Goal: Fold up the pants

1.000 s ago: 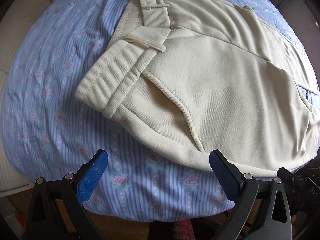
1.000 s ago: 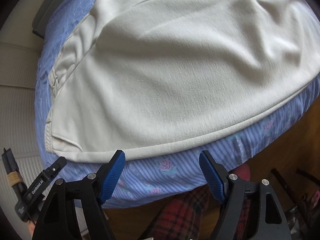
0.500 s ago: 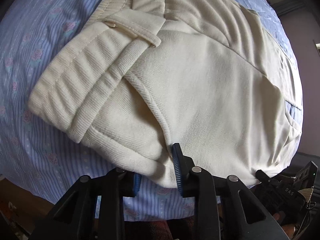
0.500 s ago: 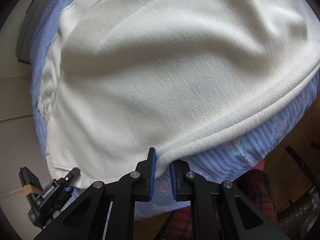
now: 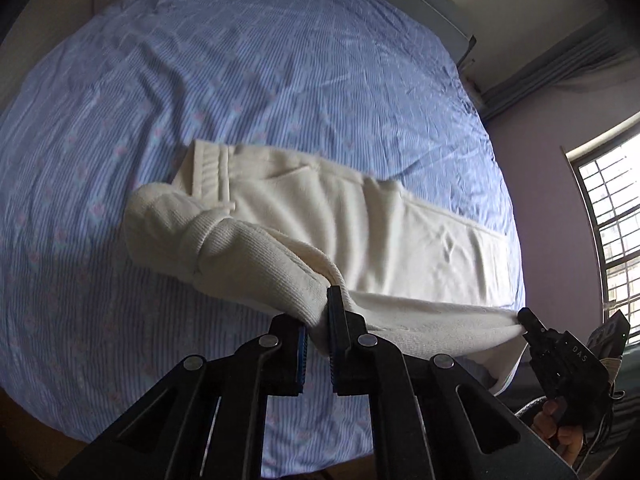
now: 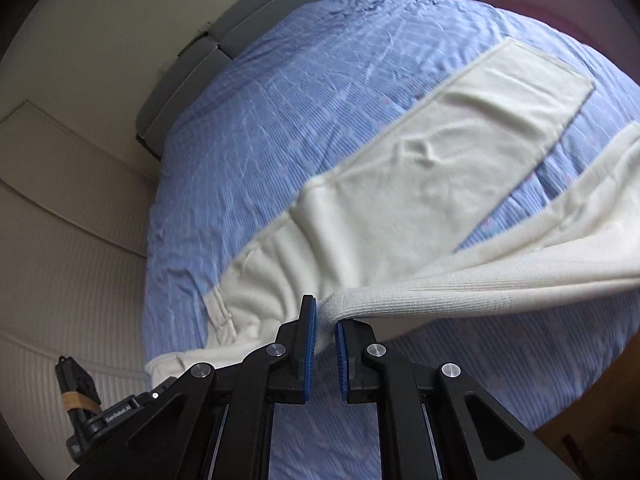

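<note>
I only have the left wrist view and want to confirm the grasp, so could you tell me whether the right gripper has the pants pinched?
Observer: Yes, the right gripper is closed on a bunched edge of the pants.
Operator: Thank you. Are both legs lifted?
Observer: No, one leg lies flat on the bed sheet; the other leg stretches raised from the gripper.
Operator: Do they overlap?
Observer: No, a strip of sheet shows between them.

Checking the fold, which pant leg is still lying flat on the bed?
The far leg, spread flat on the blue sheet with its hem visible. The near leg is lifted, pinched by the right tool.
</note>
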Demonstrator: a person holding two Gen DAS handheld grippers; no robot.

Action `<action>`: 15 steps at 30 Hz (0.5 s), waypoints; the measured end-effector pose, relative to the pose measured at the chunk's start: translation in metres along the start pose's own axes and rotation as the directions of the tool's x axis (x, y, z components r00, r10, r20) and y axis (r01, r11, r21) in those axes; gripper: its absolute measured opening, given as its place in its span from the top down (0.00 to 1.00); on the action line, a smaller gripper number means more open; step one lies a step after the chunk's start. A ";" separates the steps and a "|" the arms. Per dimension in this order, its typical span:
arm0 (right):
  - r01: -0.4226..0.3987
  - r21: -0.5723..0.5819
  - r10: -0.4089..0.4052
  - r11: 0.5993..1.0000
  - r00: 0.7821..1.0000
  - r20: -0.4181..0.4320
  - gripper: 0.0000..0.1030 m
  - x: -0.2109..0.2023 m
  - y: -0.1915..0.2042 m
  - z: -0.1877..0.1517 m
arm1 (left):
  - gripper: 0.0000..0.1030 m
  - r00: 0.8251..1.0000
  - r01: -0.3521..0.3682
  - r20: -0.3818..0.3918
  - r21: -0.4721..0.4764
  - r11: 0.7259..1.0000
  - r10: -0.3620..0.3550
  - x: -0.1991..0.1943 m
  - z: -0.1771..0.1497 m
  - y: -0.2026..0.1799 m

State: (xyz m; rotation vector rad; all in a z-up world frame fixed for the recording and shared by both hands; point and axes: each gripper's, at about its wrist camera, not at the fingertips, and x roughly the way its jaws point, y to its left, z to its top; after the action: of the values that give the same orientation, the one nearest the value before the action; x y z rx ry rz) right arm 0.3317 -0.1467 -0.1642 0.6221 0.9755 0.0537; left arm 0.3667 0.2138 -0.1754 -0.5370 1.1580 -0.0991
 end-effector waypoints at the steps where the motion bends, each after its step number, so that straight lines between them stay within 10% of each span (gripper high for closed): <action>1: -0.009 -0.008 0.009 1.000 1.000 0.014 0.90 0.008 0.007 0.014 | 0.90 1.000 -0.007 0.009 -0.014 1.000 0.007 0.006 0.018 0.003; 15: 0.107 -0.195 -0.141 0.975 0.975 -0.170 0.90 0.217 0.065 0.126 | 0.89 0.977 -0.177 -0.135 -0.095 0.980 0.164 0.158 0.140 0.048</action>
State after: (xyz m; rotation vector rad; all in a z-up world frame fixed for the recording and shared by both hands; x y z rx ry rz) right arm 0.5696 -0.0845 -0.2442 0.3880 1.1707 0.0905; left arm 0.5468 0.2503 -0.2903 -0.5284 1.3342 0.0782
